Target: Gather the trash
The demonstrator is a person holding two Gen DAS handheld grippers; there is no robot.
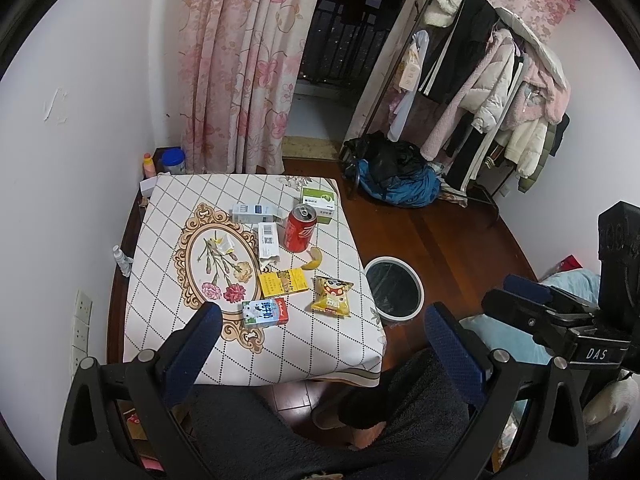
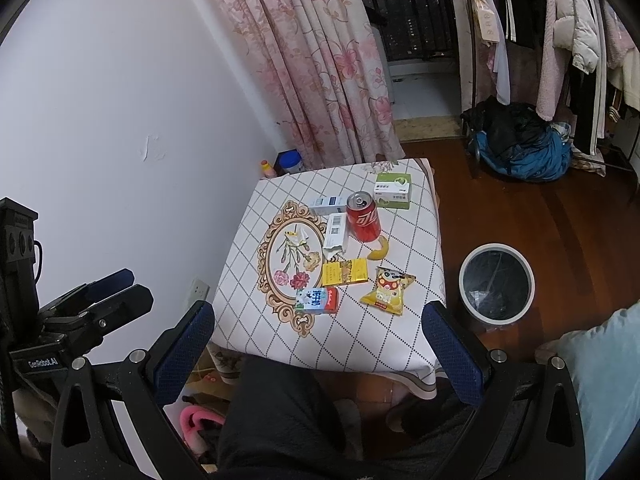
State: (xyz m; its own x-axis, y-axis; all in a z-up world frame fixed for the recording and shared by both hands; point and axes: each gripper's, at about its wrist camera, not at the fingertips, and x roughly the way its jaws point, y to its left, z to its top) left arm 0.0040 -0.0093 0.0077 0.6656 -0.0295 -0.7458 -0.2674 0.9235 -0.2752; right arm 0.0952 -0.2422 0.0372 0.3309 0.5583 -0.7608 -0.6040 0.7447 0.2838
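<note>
- Left gripper [image 1: 320,332]: blue-padded fingers spread wide, nothing held between them; it is held above the near edge of the small table under its white diamond-check cloth [image 1: 168,240].
- Right gripper [image 2: 320,332]: likewise spread wide and empty, poised over the same near edge; each gripper is seen at the margin of the other's view, both clear of the table.
- Nearest ahead of the left gripper, just past its left finger: blue-and-white milk carton with a red end [image 1: 265,312], lying flat. A grasp across its narrow sides is advised, not along its length.
- Ahead and slightly right: crinkled yellow snack packet [image 1: 331,295]; a soft thing, best pinched at the middle so it is not pushed along the cloth.
- Between them, a little further: flat yellow cardboard box [image 1: 283,282]; beyond it a banana peel piece [image 1: 314,260], an upright red soda can with open top [image 1: 301,233], two white printed cartons, a green-and-white box at the far edge.
- Can judged tippable; a level side approach would be wanted.
- To the right of the grippers, on the wooden floor beside the table: round white-rimmed bin with dark liner [image 2: 496,282], mouth open and unobstructed.
- Nothing yet collected, by the look of it; nearest items should be taken first, each carried fully over the rim before release.
</note>
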